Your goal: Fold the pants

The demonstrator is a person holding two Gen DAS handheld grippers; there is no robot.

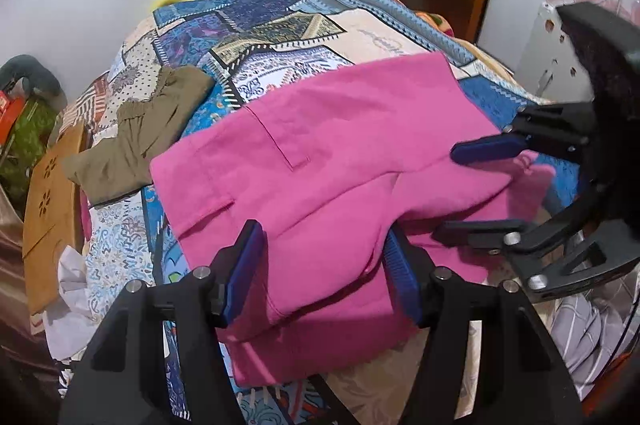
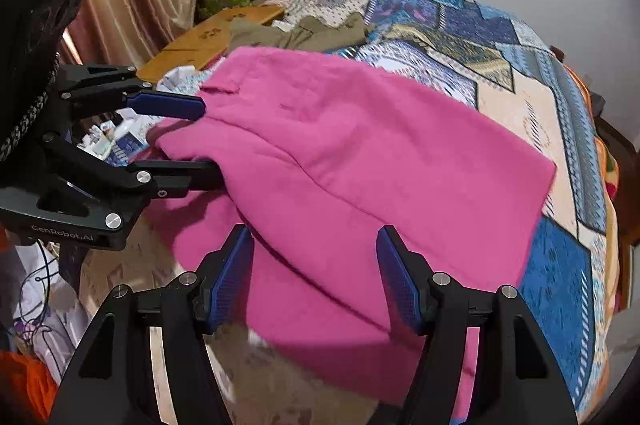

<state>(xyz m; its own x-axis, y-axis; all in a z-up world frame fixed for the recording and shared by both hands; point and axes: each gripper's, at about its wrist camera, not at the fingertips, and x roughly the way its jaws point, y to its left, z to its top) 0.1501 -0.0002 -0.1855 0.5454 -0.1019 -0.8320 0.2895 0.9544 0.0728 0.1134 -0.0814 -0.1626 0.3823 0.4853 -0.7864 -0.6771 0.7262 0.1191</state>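
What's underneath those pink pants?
The pink pants lie on a patchwork bedspread in blues and cream, which shows all around them. Their near edge hangs over the side of the bed. What the bedspread looks like directly beneath them is covered.

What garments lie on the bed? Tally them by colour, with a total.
Pink: 1, the pink pants
Olive: 1, the olive garment
Total: 2
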